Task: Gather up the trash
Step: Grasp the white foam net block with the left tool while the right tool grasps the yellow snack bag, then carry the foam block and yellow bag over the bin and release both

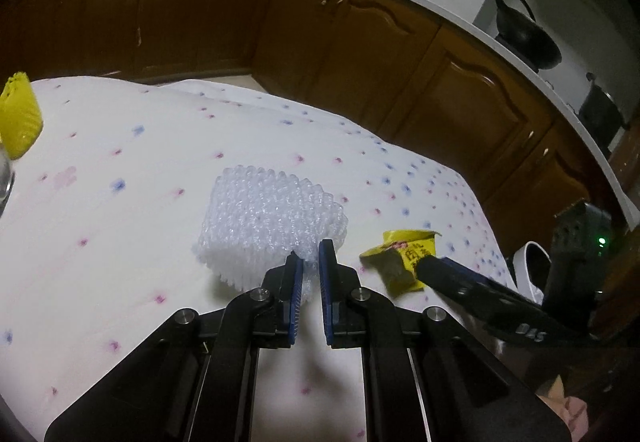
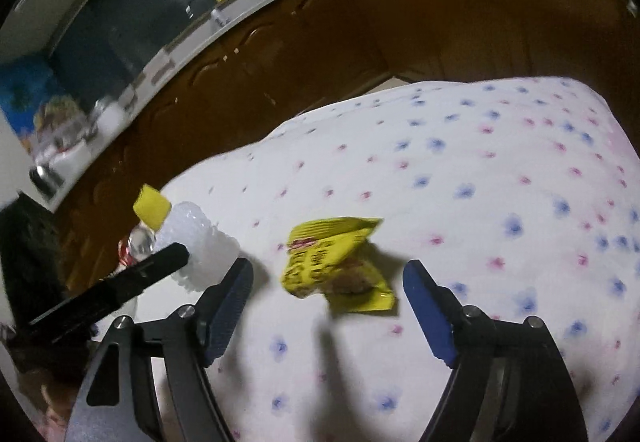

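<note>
A white foam net sleeve (image 1: pixel 272 222) lies on the flowered tablecloth (image 1: pixel 120 162). My left gripper (image 1: pixel 310 260) is shut on its near edge, with foam pinched between the blue pads. To its right is a crumpled yellow snack wrapper (image 1: pixel 394 262), and one black finger of the right gripper (image 1: pixel 440 272) is against it. In the right wrist view the right gripper (image 2: pixel 328 268) stands wide open. The yellow wrapper (image 2: pixel 336 266) sits between and just beyond the fingertips, and neither pad touches it. The foam sleeve (image 2: pixel 200 242) and the left gripper's finger (image 2: pixel 160 262) show at the left.
A yellow foam piece (image 1: pixel 18 114) and a clear bottle (image 2: pixel 140 240) stand near the table's left edge. Brown cabinets (image 1: pixel 360 42) under a white counter curve round behind the table. A white slipper (image 1: pixel 532 266) lies on the floor off the right edge.
</note>
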